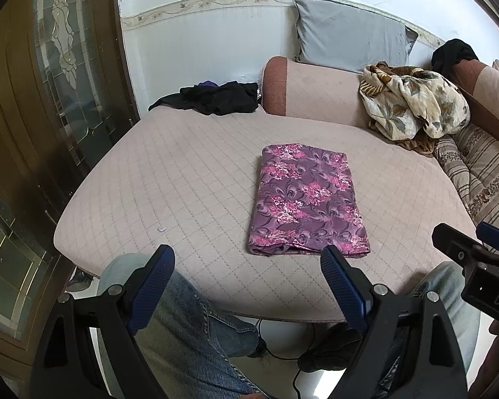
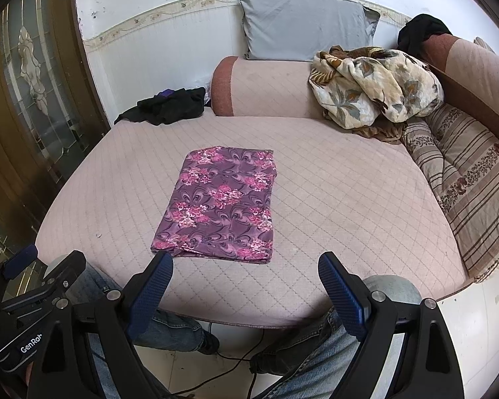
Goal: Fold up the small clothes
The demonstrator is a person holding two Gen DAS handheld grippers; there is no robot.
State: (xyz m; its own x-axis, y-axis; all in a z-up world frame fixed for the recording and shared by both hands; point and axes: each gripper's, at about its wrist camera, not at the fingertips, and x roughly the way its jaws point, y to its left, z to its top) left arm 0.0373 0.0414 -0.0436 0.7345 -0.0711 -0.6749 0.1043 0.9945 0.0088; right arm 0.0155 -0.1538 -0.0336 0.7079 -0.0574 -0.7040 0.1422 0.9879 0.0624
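left claw wide open, empty | right claw wide open, empty | purple floral cloth folded flat mid-sofa seat, long axis running away from me, ahead between both claws | I judge neither nearer

We note a pink quilted mattress carrying everything. Folded purple floral cloth lies flat at its middle. Black garments bunched at far left corner. Pink bolster along far edge; crumpled floral blanket far right, striped pillow at right edge
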